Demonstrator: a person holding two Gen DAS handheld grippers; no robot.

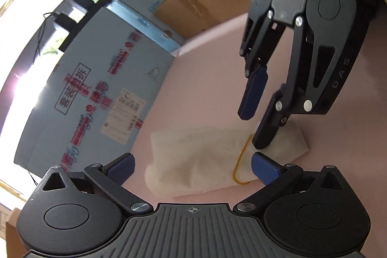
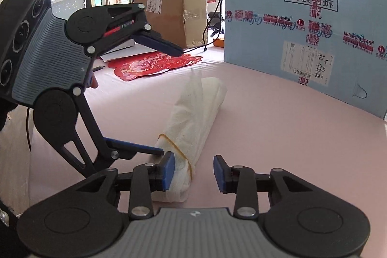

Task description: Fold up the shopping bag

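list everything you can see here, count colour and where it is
shopping bag: one, white, rolled up and lying on the pink table in front of both grippers
rubber band: one, yellow, looped around the bag near its closer end
table: one, pink top
blue box: one, light blue with red print and a white label, standing at the far right of the table
brown box: one, cardboard, behind the table
paper cutting: one, red, flat at the table's far left
pen: one, dark, beside the paper cutting
left gripper: one, black with blue fingers, open
right gripper: one, black with blue fingers, open around the bag's end
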